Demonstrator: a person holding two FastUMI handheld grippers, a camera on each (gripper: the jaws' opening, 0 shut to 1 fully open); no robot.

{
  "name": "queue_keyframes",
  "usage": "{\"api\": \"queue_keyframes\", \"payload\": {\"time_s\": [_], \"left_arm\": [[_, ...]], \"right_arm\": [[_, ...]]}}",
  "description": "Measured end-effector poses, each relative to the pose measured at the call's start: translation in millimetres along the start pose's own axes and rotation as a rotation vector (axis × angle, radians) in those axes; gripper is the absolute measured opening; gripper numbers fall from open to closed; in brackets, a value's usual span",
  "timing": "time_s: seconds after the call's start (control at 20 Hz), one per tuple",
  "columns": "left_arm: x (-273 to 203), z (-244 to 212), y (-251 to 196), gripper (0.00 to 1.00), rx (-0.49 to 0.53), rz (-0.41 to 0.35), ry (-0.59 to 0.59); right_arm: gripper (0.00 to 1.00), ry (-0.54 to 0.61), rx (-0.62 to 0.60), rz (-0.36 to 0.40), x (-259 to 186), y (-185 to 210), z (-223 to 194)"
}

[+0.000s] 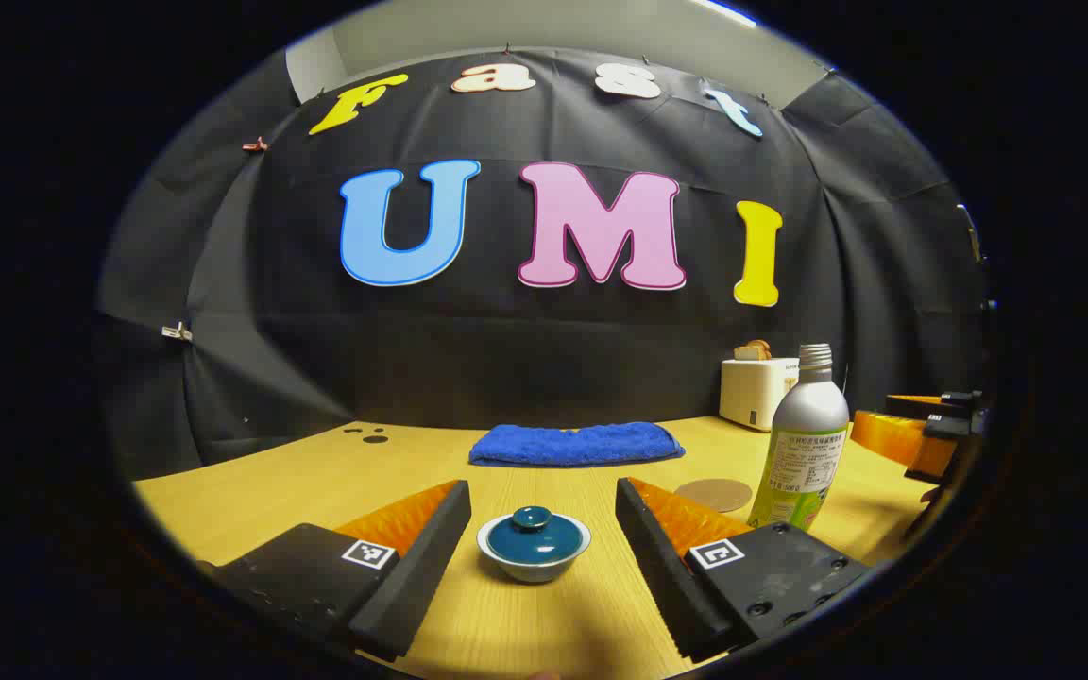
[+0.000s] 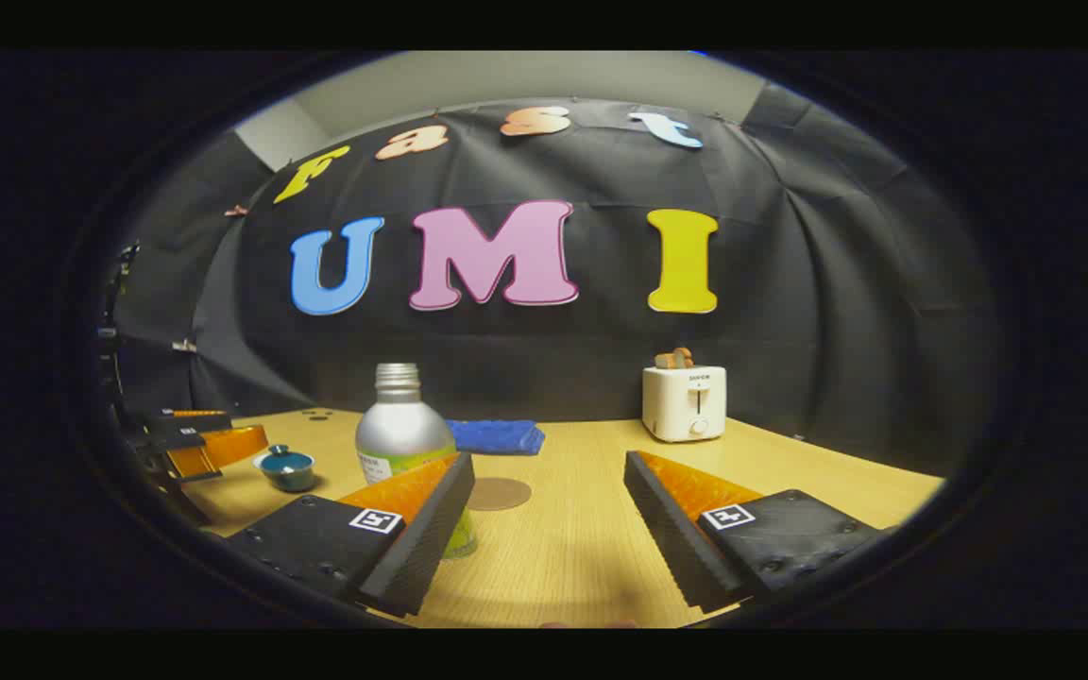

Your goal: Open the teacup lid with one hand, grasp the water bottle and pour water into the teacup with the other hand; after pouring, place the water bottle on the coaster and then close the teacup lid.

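Note:
A small teacup (image 1: 534, 546) with a dark blue lid on it sits on the wooden table, straight ahead of my left gripper (image 1: 540, 515), whose fingers stand open on either side and short of it. The silver water bottle (image 1: 806, 444), uncapped, stands upright to the right, beside a round brown coaster (image 1: 714, 494). In the right gripper view the bottle (image 2: 402, 430) rises just behind my right gripper's left finger. My right gripper (image 2: 549, 491) is open and holds nothing. The coaster (image 2: 498, 493) lies ahead between its fingers, the teacup (image 2: 287, 468) far left.
A folded blue towel (image 1: 575, 443) lies at the back of the table. A white toaster (image 2: 685, 402) with bread in it stands at the back right. The other gripper (image 1: 922, 436) shows at the right edge of the left gripper view.

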State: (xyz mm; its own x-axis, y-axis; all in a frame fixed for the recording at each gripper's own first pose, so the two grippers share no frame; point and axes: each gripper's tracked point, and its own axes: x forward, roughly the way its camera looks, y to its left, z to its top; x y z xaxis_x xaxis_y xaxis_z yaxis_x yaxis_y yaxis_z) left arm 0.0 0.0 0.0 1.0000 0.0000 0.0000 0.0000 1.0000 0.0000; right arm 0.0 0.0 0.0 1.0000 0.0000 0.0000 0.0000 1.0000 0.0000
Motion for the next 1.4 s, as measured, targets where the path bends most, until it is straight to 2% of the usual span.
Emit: {"api": "queue_keyframes", "payload": {"time_s": [0.1, 0.3, 1.4], "left_arm": [[5, -9, 0, 0.98, -0.003, 0.005, 0.026], [6, -7, 0, 0.98, 0.0, 0.003, 0.027], [7, -9, -1, 0.98, 0.0, 0.003, 0.025]], "right_arm": [[0.99, 0.061, 0.007, 0.013, 1, 3, -16], [0.98, 0.052, 0.002, -0.024, 0, -4, -11], [0.96, 0.052, 0.004, -0.011, -1, 0, -14]]}}
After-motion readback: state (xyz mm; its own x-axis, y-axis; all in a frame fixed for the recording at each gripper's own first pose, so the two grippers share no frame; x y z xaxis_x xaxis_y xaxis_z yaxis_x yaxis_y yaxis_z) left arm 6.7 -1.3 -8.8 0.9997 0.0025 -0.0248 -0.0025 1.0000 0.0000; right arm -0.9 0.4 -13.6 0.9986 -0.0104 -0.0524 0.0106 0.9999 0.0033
